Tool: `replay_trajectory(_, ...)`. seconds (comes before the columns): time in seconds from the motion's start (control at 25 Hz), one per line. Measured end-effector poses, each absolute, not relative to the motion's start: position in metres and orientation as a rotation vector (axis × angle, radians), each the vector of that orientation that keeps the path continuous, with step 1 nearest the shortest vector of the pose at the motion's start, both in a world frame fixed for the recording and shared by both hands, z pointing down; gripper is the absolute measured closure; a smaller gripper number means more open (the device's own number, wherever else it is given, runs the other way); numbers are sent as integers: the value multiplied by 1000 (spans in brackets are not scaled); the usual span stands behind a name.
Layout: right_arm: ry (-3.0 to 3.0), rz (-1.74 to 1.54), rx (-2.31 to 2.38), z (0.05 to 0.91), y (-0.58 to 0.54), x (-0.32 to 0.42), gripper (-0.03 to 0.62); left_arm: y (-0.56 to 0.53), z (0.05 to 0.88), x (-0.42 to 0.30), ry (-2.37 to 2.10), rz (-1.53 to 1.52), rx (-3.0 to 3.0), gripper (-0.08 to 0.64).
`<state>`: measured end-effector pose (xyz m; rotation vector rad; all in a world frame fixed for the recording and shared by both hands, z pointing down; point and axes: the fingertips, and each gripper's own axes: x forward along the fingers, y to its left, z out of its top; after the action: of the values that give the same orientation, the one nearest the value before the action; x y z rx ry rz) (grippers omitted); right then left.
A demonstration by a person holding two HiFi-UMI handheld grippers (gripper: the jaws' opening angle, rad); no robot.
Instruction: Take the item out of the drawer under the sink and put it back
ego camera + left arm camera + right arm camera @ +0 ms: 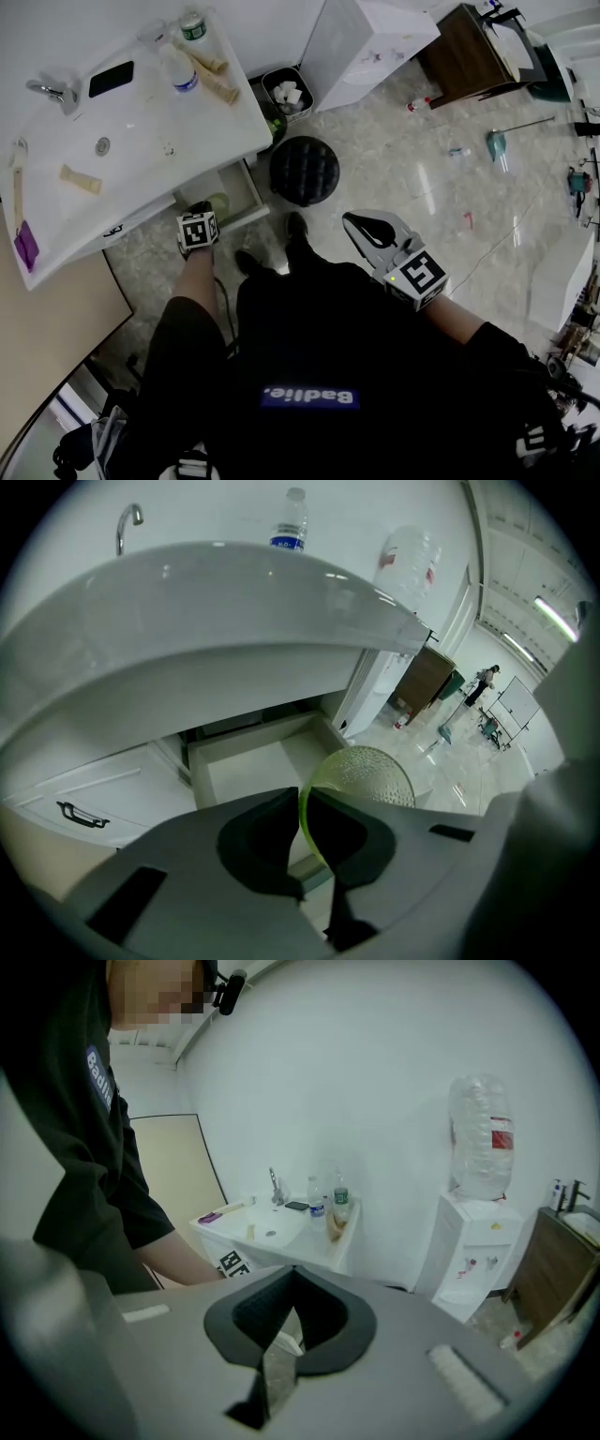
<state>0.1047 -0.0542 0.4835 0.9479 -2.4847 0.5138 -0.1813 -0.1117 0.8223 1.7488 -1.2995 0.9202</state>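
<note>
Translucent green dimpled plastic bowl (370, 775) is clamped by its rim edge-on in the left gripper (302, 797), sitting over the front right corner of the open white drawer (251, 761) under the white sink basin (187, 621); can't tell if it touches the drawer. Drawer interior looks bare in the left gripper view. Right gripper (292, 1275) is held off to the side, well apart from the sink, jaws together on nothing.

The white worktop (187, 122) carries a dark phone (111, 79), a plastic bottle (179, 68) and a purple item (25, 246); a round black stool (304, 170) stands on the pale floor (394, 159).
</note>
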Motion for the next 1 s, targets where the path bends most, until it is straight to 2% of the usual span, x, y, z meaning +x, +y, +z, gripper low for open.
replay_trajectory(0.52, -2358, 587, 938, 522, -49, 130, 597, -126, 888, -183, -1263, 1022, 1641, 535)
replay_trajectory(1.0, -2283, 639, 977, 535, -51, 147, 597, -132, 911, -174, -1194, 1087, 1615, 535)
